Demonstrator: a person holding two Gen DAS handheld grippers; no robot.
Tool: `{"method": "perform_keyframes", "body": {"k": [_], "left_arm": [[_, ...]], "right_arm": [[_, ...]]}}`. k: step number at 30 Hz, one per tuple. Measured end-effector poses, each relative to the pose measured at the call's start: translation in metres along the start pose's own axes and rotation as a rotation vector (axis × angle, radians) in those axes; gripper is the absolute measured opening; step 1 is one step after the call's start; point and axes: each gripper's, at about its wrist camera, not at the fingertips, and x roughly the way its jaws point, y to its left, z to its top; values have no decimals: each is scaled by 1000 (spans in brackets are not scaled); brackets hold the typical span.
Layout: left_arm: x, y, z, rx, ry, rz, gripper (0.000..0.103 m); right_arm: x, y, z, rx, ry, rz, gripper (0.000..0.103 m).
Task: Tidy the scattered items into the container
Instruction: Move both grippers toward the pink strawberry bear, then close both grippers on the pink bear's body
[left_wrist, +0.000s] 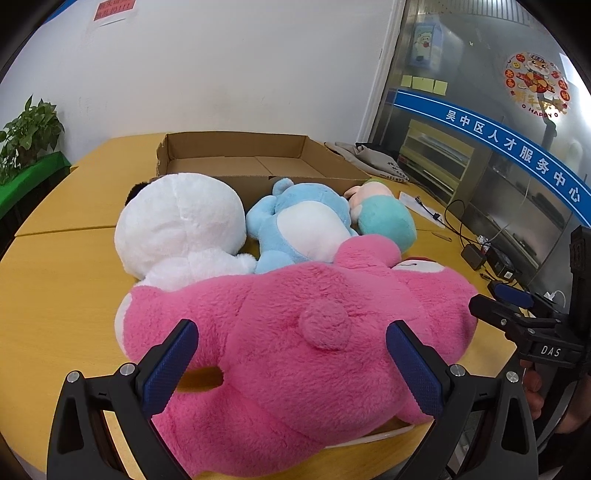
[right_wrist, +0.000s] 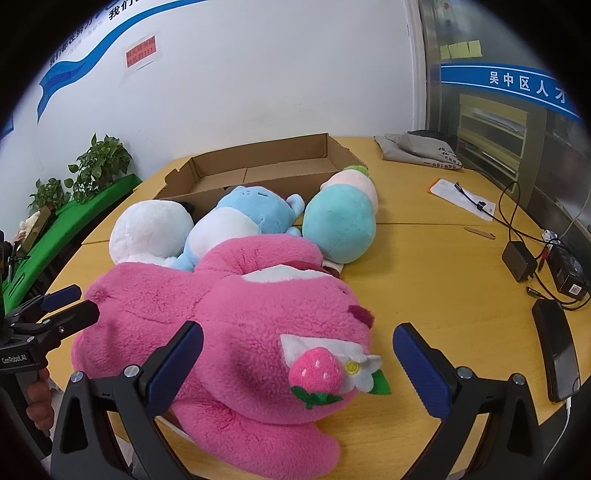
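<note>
A big pink plush bear (left_wrist: 295, 332) (right_wrist: 229, 314) lies on the yellow table, nearest me. Behind it lie a white plush (left_wrist: 177, 229) (right_wrist: 151, 229), a light blue plush (left_wrist: 303, 221) (right_wrist: 240, 218) and a teal-and-pink plush (left_wrist: 384, 218) (right_wrist: 340, 225). An empty shallow cardboard box (left_wrist: 251, 155) (right_wrist: 258, 162) sits behind them. My left gripper (left_wrist: 291, 354) (right_wrist: 70, 302) is open, its fingers on either side of the bear's rear. My right gripper (right_wrist: 297, 358) (left_wrist: 495, 299) is open around the bear's head with the strawberry patch.
The yellow table (left_wrist: 55, 280) (right_wrist: 443, 277) carries a black phone (right_wrist: 556, 347), a charger with cables (right_wrist: 519, 260), a white paper (right_wrist: 461, 197) and a grey cloth bag (right_wrist: 417, 149) at the right. Potted plants (right_wrist: 99, 166) stand at the left by the wall.
</note>
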Motion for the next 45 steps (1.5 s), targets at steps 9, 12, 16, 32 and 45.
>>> {"method": "perform_keyframes", "body": {"k": [9,12,16,32,45], "left_arm": [[10,6,-1,-31,18,-86,103],[15,11,0,-59,31,-116,103],[25,15,0,-73,58,-136,103],[41,24,-12,-125,103,-176,98],[23,20,-8,-99,112,-168,53]], "right_arm": [[11,-10,3,-6,-10,66,103],[11,-23,7,1,-33,91,103],[17,-48,5,55,-29,123,103],[62,-69,-20,104,45,358,103],[47,-43,-33,103,2,360,68]]}}
